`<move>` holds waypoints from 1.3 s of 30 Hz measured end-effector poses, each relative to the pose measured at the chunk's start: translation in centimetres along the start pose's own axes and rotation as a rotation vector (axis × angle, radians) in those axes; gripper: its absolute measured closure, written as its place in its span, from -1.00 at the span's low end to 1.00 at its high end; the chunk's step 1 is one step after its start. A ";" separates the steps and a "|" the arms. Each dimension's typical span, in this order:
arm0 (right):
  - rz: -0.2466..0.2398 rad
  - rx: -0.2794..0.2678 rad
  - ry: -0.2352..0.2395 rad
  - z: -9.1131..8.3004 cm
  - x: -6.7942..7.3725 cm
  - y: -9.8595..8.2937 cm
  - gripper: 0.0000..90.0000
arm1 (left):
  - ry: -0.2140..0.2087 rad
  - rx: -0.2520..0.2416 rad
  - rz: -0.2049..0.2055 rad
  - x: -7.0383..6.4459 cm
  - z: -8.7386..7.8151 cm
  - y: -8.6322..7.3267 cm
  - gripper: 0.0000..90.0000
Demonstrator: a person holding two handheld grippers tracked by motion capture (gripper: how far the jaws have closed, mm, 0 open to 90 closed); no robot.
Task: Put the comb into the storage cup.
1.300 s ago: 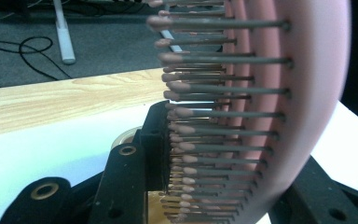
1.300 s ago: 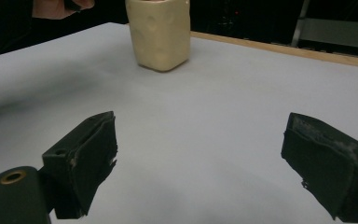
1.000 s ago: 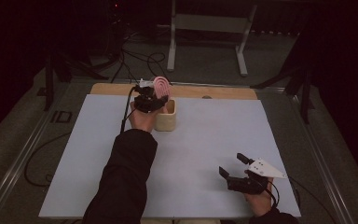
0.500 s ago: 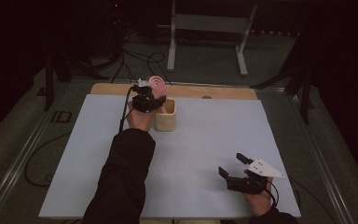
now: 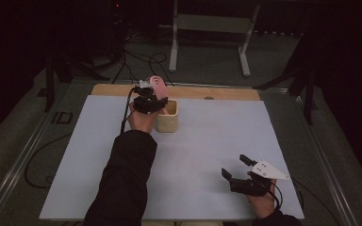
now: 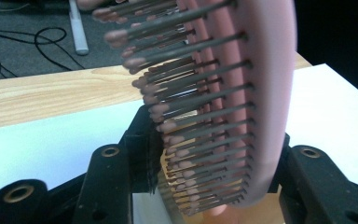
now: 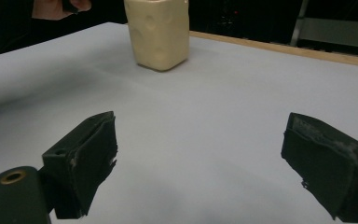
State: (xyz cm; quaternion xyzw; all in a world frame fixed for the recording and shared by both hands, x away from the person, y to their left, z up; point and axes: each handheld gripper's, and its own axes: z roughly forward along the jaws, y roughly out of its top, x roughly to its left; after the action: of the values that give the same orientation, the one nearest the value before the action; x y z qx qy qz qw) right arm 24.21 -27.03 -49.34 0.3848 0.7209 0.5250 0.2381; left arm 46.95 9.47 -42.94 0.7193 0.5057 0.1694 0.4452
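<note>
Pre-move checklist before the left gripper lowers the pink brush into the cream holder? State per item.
1. Left gripper shut on the pink hairbrush: ok, jaws press it from both sides.
2. Brush upright, bristle head on top: ok.
3. Brush above the cream holder: ok in the high view; exact alignment with the opening cannot tell.
4. Holder standing upright on the white mat: ok.
5. Holder interior free of other things: cannot tell, the hand and gripper cover part of the opening.
6. Right gripper out of the way: ok, open, near the mat's front edge, holding nothing.
</note>
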 end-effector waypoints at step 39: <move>-0.004 0.002 -0.003 0.1 0.0 0.0 -0.77 | 0.096 0.003 0.002 0.7 -0.9 -0.3 -0.98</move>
State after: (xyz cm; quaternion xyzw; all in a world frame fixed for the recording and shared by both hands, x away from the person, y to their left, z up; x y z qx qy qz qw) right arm 24.22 -26.96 -49.36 0.3845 0.7218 0.5232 0.2396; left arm 46.44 10.55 -42.86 0.7114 0.5260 0.2033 0.4193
